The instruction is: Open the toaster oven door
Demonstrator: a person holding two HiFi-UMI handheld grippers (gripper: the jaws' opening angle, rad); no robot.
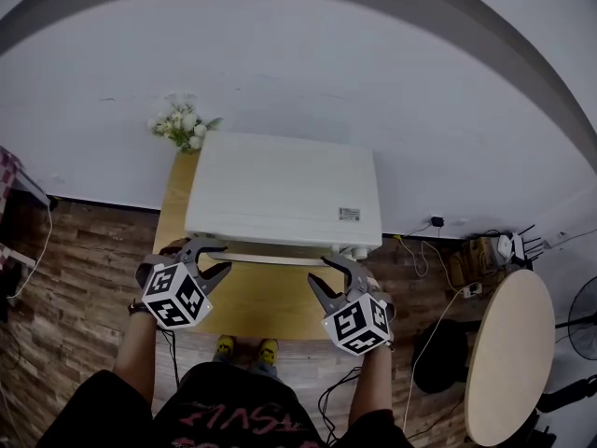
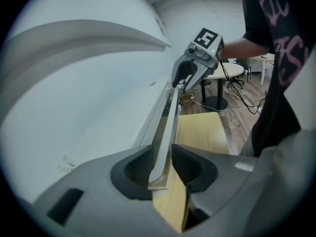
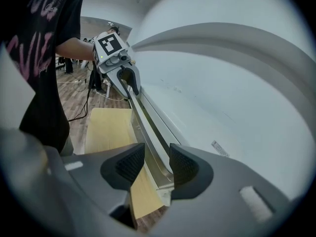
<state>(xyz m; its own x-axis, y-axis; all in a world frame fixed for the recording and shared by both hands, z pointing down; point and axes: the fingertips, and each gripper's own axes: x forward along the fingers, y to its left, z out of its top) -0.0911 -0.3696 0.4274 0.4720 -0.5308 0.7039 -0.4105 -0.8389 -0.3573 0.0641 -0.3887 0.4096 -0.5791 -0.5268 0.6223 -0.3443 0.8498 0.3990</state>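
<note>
A white toaster oven (image 1: 280,189) stands on a wooden table (image 1: 261,306), its door toward me. A long metal door handle (image 1: 275,258) runs along the front top edge. My left gripper (image 1: 216,257) sits at the handle's left end and my right gripper (image 1: 319,271) at its right end. In the left gripper view the handle (image 2: 168,122) passes between the left gripper's (image 2: 162,164) pads with slim gaps, so it is open. In the right gripper view the handle (image 3: 145,127) lies between the right gripper's (image 3: 157,162) spread pads, untouched.
White flowers (image 1: 184,124) stand at the table's far left corner by the wall. A round wooden table (image 1: 508,353) is at the right, with cables and a power strip (image 1: 466,289) on the wood floor. A fan (image 1: 583,320) shows at the right edge.
</note>
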